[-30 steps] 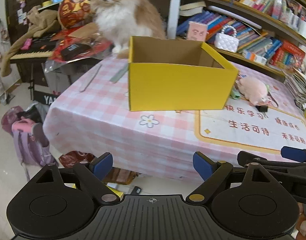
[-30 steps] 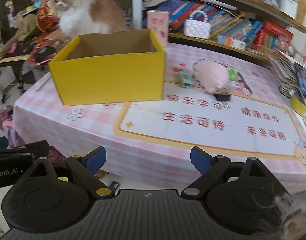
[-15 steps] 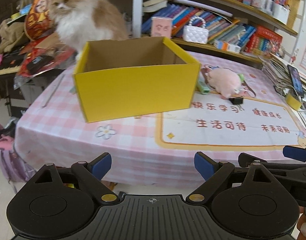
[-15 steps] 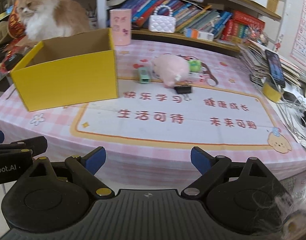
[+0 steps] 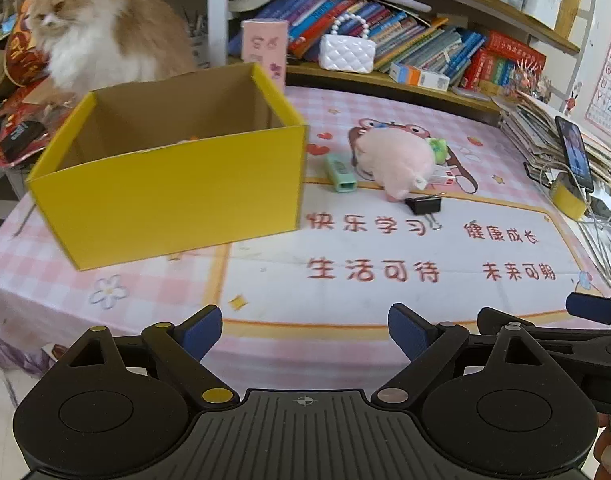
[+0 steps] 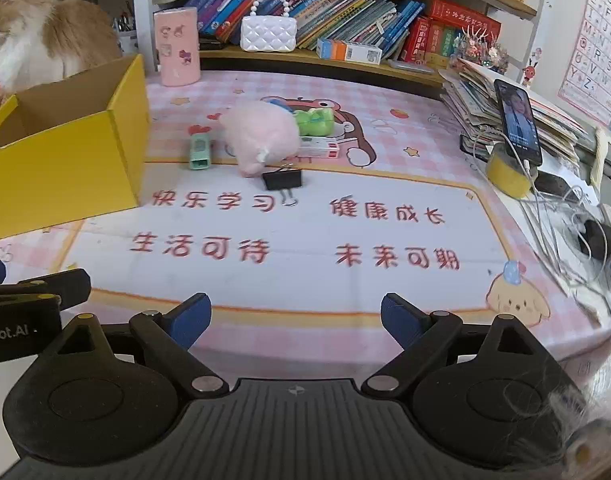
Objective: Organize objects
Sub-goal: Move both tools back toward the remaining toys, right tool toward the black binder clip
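In the left wrist view, the left hand-held gripper (image 5: 304, 330) is seen with jaws apart and empty; a yellow box (image 5: 173, 196) is set at ten o'clock on the counter (image 5: 385, 292). In the right wrist view, the right hand-held gripper (image 6: 296, 322) is likewise spread and empty; a pink plush toy (image 6: 261, 134) and a black binder clip (image 6: 282, 179) are found at twelve o'clock.

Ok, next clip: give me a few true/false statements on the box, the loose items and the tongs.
1. The yellow box stands open-topped on the table. True.
2. The pink plush lies inside the box. False: it lies on the tablecloth beside it.
3. The black binder clip sits just in front of the plush. True.
4. The left tongs hold the mint green item. False: they are open and empty.
5. The right tongs are open, holding nothing. True.
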### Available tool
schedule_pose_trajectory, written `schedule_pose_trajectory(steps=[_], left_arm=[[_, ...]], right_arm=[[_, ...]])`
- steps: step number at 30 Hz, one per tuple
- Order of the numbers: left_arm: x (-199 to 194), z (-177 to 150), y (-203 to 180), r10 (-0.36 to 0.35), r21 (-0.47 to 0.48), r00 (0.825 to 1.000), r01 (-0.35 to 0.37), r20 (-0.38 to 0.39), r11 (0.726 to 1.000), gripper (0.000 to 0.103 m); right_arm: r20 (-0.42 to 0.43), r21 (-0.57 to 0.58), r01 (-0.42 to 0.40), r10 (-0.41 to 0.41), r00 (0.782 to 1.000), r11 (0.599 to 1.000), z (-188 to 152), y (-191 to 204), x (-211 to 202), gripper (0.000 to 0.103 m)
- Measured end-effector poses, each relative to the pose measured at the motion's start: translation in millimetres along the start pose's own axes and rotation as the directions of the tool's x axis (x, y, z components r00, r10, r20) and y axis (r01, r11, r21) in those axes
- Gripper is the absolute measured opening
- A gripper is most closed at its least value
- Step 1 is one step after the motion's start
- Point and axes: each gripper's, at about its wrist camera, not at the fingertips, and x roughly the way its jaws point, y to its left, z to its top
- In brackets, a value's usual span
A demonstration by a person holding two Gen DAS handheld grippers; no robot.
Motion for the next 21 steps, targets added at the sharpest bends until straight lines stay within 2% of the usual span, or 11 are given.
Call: schedule_pose_trajectory(steps=[8, 15, 20, 21], left_arm=[[28.3, 21.4, -36.4, 0.024, -0.015, 1.0, -0.024, -0.016, 1.0, 0.092], [45.3, 43.1, -62.9, 0.066, -0.021, 0.998, -0.066, -0.003, 0.998, 0.092], [55.3, 58.1, -76.3, 0.09, -0.035, 0.996, -0.09, 0.012, 0.995, 0.092], [57.4, 61.6, -78.1, 0.093, -0.041, 0.996, -0.093, 0.014, 0.995, 0.092]], right_arm=[[-0.023, -0.007, -0.021, 0.021, 1.0, 1.0, 25.9, -40.0, 32.6, 0.092], [-0.007, -0.003, -0.073, 0.073, 0.997, 0.997, 49.7, -69.4, 57.8, 0.092], [0.013, -0.006, -0.122, 0.122, 0.992, 0.992, 66.1, -83.8, 74.7, 0.087], [0.021, -0.008, -0.135, 0.135, 0.991, 0.991, 69.3, -86.3, 78.0, 0.082]])
